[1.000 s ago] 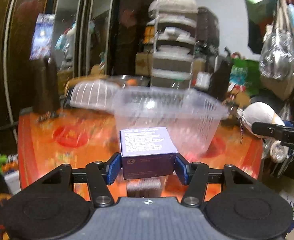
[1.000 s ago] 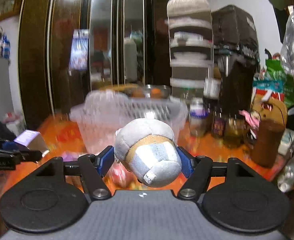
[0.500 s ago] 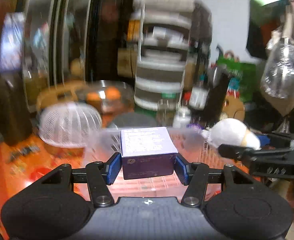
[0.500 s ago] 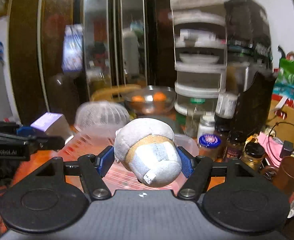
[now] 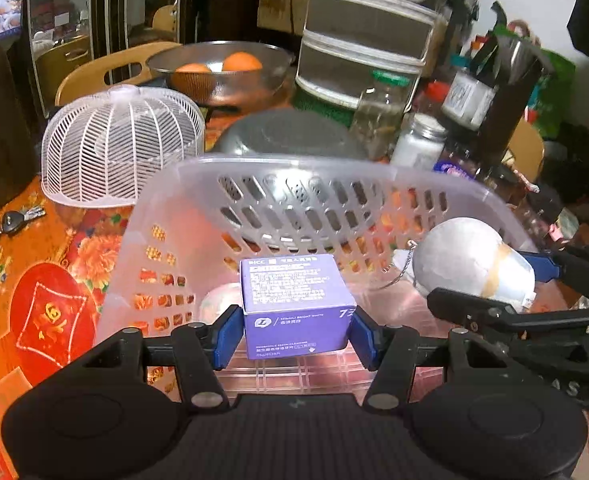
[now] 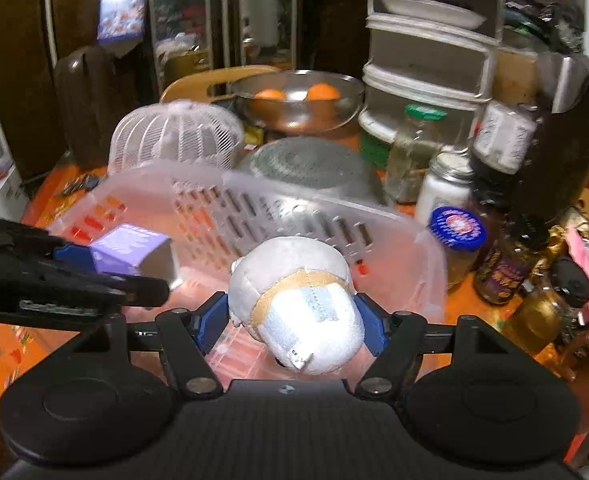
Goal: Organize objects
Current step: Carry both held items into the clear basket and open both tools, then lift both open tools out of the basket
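Both grippers now sit above the clear basket (image 5: 358, 184) rather than short of it. The purple box (image 5: 296, 306) in the left gripper (image 5: 294, 336) and the plush toy (image 6: 302, 304) in the right gripper (image 6: 294, 320) hang over the basket interior, and both views tilt further downward.

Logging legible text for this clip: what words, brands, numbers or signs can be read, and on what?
"BRIGHT WHITE": purple box, front face.
"7": same face, right edge.
Box top and bottom print: too small to read.
Gold sign on tablecloth's red medallion: unclear.
Jar labels: blurred.
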Motion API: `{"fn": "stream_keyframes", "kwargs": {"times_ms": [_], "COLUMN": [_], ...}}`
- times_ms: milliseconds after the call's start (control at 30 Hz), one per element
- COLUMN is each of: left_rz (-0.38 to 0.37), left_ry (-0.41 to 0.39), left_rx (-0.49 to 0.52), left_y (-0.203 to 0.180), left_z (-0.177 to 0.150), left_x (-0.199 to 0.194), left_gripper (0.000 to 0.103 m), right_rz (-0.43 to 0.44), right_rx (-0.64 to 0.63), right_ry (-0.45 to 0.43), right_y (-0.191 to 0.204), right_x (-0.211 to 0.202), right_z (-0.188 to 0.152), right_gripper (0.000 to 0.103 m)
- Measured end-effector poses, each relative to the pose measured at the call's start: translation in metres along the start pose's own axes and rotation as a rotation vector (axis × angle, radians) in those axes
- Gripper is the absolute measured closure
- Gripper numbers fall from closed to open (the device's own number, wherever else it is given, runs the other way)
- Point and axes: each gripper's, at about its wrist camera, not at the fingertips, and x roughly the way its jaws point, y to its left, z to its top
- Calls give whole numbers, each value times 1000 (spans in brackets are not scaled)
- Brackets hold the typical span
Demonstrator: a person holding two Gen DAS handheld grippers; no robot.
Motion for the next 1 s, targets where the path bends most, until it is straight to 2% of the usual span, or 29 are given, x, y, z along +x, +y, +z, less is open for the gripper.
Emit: {"fn": "stream_keyframes", "kwargs": {"times_ms": [67, 100, 133, 333, 400, 500, 533, 600, 667, 767, 833, 933, 1000], "left_rz": [3, 7, 9, -14, -22, -51, -56, -47, -11, 37, 60, 91, 79], "left_ry": [13, 14, 11, -45, -109, -248, -303, -381, -422, -425, -395, -368, -360], "left_rx": [2, -6, -11, -13, -11, 5, 11, 34, 53, 72, 72, 15, -41], "left_y": [1, 2, 2, -2, -6, -9, -9, -9, -8, -4, -2, 5, 14], "left_z": [-2, -3, -4, -5, -10, -31, -43, -67, -94, -138, -167, -204, -221], "left_x": [4, 5, 5, -5, -25, -68, -84, -109, -126, -134, -131, -123, -117], "left_gripper": [41, 40, 34, 24, 22, 12, 7, 0, 0, 0, 0, 0, 2], "right_rz": [-7, -7, -6, -27, -28, -11, -14, -13, -10, 2, 33, 45, 44], "right_rx": [-1, 0, 2, 16, 31, 43, 46, 54, 76, 139, 156, 171, 214], "right_ry": [-2, -5, -9, -77, -139, -249, -277, -334, -378, -414, -415, -357, -324], "right_y": [1, 0, 1, -1, -2, -2, 0, 2, 3, 5, 10, 21, 25], "right_x": [1, 1, 1, -18, -38, -76, -86, -109, -126, -139, -138, -124, -114], "right_z": [-1, -2, -3, -3, -6, -21, -27, -46, -70, -112, -143, -185, -209], "right_gripper": [30, 25, 19, 11, 11, 0, 0, 0, 0, 0, 0, 0, 0]}}
